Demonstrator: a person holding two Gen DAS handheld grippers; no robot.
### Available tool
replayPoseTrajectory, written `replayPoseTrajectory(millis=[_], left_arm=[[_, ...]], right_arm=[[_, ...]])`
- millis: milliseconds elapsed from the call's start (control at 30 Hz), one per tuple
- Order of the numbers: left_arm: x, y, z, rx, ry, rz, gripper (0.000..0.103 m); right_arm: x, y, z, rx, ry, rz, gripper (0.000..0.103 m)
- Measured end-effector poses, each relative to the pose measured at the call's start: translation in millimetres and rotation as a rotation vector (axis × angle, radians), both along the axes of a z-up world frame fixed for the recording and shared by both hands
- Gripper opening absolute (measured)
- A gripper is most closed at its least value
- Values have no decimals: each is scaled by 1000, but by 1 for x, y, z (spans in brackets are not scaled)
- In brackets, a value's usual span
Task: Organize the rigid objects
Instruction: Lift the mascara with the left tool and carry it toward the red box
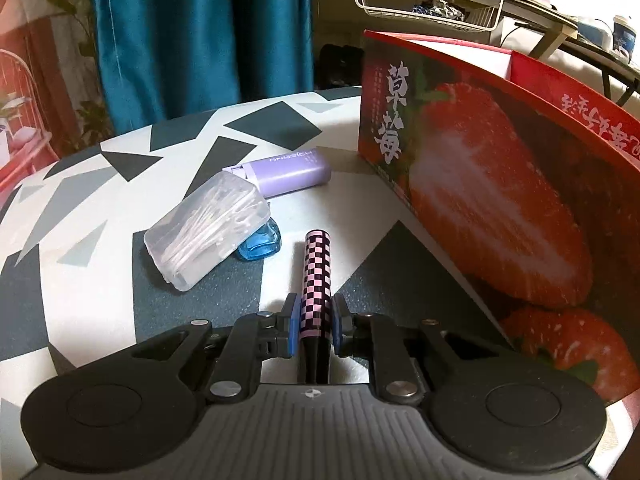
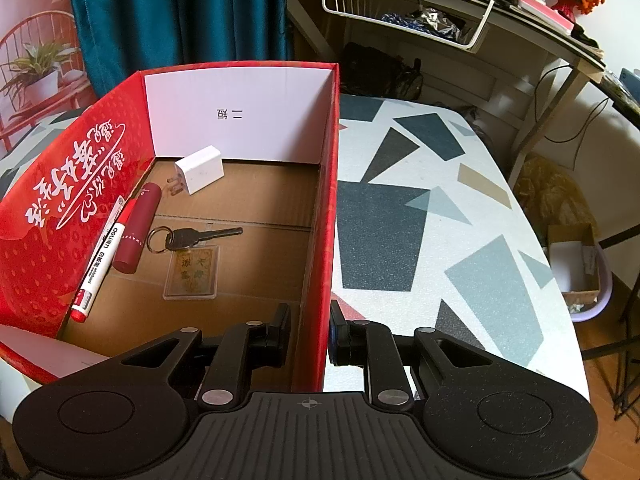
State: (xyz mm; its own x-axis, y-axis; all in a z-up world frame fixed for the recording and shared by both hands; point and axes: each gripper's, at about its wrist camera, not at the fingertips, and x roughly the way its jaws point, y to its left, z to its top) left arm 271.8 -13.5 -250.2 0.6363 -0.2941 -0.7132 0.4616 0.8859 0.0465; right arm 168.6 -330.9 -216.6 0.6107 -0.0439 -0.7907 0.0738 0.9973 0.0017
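Observation:
My left gripper point(image 1: 314, 322) is shut on a pink-and-black checkered tube point(image 1: 317, 268), held just above the table beside the red strawberry box point(image 1: 500, 208). On the table ahead lie a clear case of cotton swabs point(image 1: 208, 230), a blue bottle point(image 1: 262, 246) under it, and a purple case point(image 1: 288, 174). My right gripper point(image 2: 310, 332) is shut on the box's right wall point(image 2: 320, 240). Inside the box lie a white charger point(image 2: 200, 170), a red tube point(image 2: 138, 228), a marker point(image 2: 98, 260), a key point(image 2: 192, 237) and a card tag point(image 2: 193, 274).
The patterned table point(image 2: 440, 220) ends at the right; a desk with a wire basket point(image 2: 404, 12) stands behind. A teal curtain point(image 1: 200, 32) hangs at the back, with a red chair point(image 1: 20, 128) at the left. A bin point(image 2: 576, 268) sits on the floor at the right.

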Motion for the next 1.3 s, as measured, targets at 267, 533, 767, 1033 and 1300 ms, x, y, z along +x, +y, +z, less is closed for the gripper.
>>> replayPoseTrajectory(millis=[267, 533, 767, 1033, 1300], left_arm=[[-2, 3, 0, -26, 4, 17, 18], [-3, 5, 17, -99, 17, 13, 17], [-1, -4, 51, -195, -9, -32, 17], [7, -26, 104, -355, -41, -80, 17], [6, -83, 108, -354, -34, -182, 17]], right_arm=[[0, 0, 0, -1, 1, 1, 18], [0, 0, 0, -1, 0, 0, 18], [0, 0, 0, -2, 2, 2, 18], [0, 0, 0, -1, 1, 1, 18], [0, 0, 0, -1, 2, 2, 19]])
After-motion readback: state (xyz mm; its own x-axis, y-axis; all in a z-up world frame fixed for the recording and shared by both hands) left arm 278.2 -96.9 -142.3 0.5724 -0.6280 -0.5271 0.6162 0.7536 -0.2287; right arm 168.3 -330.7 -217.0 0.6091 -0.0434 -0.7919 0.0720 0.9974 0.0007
